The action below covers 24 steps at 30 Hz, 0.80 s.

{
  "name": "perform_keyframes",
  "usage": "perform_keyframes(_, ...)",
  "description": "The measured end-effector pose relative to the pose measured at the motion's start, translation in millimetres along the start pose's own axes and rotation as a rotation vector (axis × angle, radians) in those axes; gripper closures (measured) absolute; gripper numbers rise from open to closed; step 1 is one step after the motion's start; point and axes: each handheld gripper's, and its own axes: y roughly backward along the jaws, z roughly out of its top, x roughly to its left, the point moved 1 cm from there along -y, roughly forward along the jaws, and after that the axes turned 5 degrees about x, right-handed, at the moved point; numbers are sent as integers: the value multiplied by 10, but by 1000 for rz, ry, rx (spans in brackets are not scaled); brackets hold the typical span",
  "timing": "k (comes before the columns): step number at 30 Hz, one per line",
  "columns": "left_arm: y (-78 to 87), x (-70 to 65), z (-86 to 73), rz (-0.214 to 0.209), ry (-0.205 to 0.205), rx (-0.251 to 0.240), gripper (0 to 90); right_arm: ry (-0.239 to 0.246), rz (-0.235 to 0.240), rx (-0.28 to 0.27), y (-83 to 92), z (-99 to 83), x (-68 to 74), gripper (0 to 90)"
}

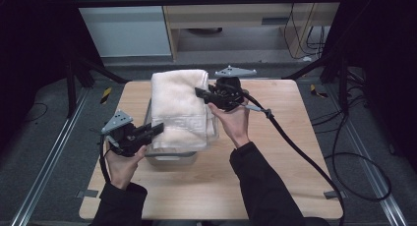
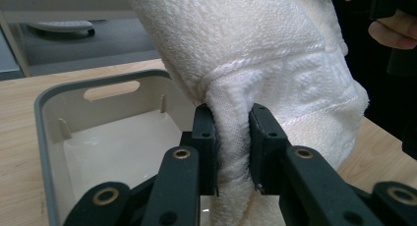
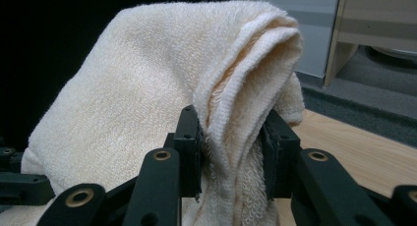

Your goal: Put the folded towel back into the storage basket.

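A folded cream towel (image 1: 177, 108) hangs lifted above a grey plastic bin (image 1: 169, 158) on the wooden table (image 1: 275, 157). My left gripper (image 1: 156, 128) is shut on the towel's near left edge; in the left gripper view the towel (image 2: 260, 69) is pinched between the black pads (image 2: 204, 142) of the left gripper (image 2: 232, 147), with the bin (image 2: 46, 137) open below. My right gripper (image 1: 202, 94) is shut on the far right edge; in the right gripper view several thick folds of towel (image 3: 147, 93) sit between the fingers (image 3: 189, 142) of the right gripper (image 3: 231, 152).
A wooden cabinet (image 1: 246, 19) and dark frame posts (image 1: 339, 73) stand beyond the table's far edge. A thick black cable (image 1: 305, 152) trails from the right gripper across the table's right side. The person's dark sleeves (image 1: 265, 191) come in from the near edge.
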Motion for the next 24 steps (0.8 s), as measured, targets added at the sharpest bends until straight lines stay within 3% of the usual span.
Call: perform_keyframes(24, 33, 402, -80, 89, 61, 20, 748, -18, 13, 13, -539, 43, 115, 661)
